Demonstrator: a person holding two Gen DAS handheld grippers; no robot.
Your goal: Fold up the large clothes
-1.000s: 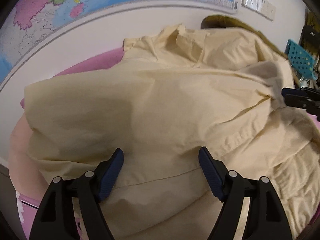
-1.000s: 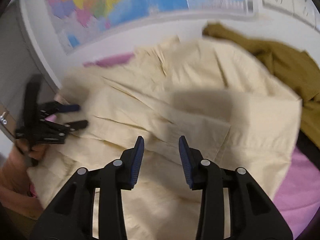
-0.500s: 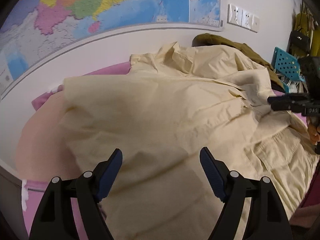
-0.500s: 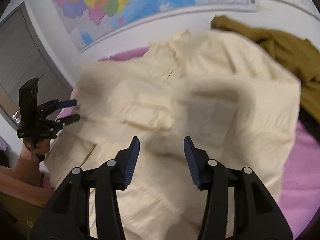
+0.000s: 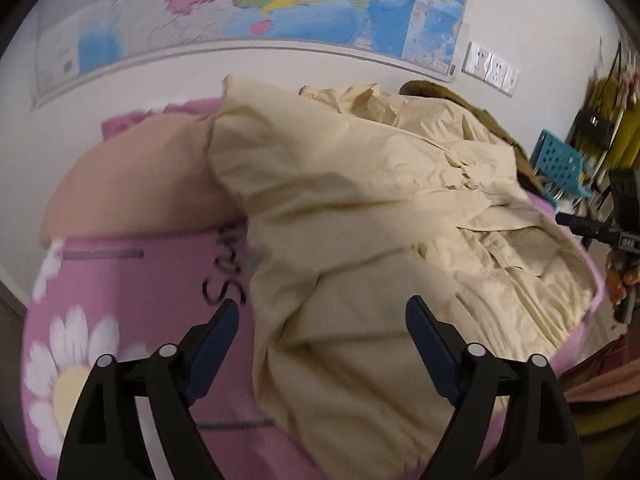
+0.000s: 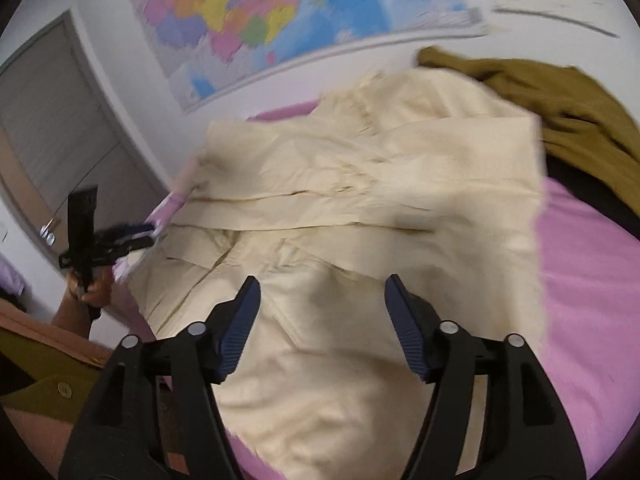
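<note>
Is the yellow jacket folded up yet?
Partly. The cream jacket lies rumpled on the pink bed cover, side panels turned over its middle, no neat bundle.

Black grippers (image 5: 322, 334) (blue pads (image 5: 424, 338))

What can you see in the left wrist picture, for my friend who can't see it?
A big pale yellow shirt lies rumpled on a pink bedspread printed with white daisies. The left tool hovers open above it, holding nothing. A colourful wall map hangs behind, and the right tool pokes in at the right edge.
</note>
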